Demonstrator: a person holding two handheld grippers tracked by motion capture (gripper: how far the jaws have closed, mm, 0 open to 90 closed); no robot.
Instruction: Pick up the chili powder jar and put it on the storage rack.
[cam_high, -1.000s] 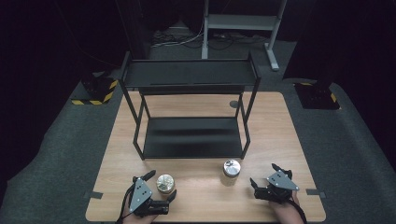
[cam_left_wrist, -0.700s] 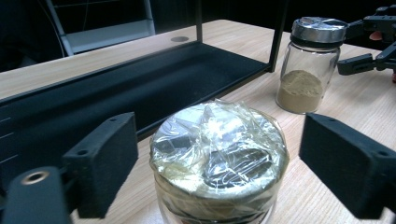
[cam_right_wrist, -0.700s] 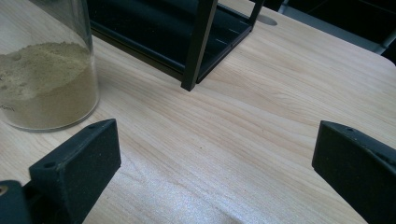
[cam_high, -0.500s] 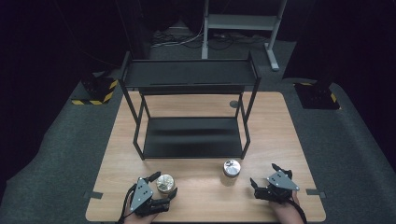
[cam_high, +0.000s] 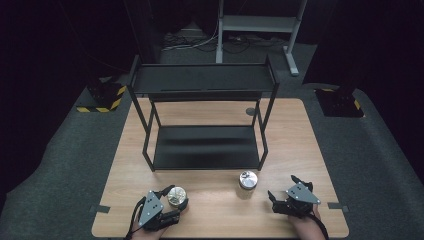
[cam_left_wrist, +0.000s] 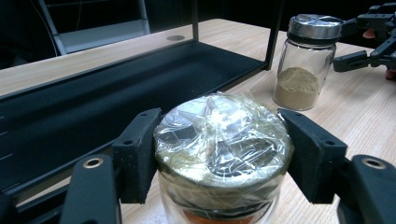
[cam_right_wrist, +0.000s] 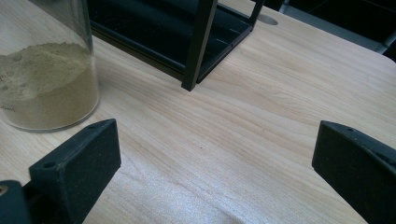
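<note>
A glass jar (cam_left_wrist: 222, 140) with a lid wrapped in clear film stands at the table's front left, seen from above as a round shiny top (cam_high: 176, 196). My left gripper (cam_high: 170, 196) has just been closing its jaws on it, and both pads (cam_left_wrist: 137, 154) now press the lid's sides. A second jar (cam_high: 247, 182) with a silver cap and tan powder (cam_left_wrist: 306, 65) stands front centre-right. To its right my right gripper (cam_high: 283, 187) rests on the table, open, with bare wood between its pads (cam_right_wrist: 215, 158). The powder jar (cam_right_wrist: 46, 79) is to the left of its jaws.
A black two-tier metal rack (cam_high: 205, 150) stands on the middle of the wooden table (cam_high: 300, 145), just behind both jars. Its corner post (cam_right_wrist: 198, 46) rises ahead of the right gripper. A round hole (cam_high: 250, 111) lies in the tabletop behind the rack.
The left gripper's jaws, spread wide beside the wrapped jar a second ago, have closed onto it. The right gripper and both jars have stayed in place.
</note>
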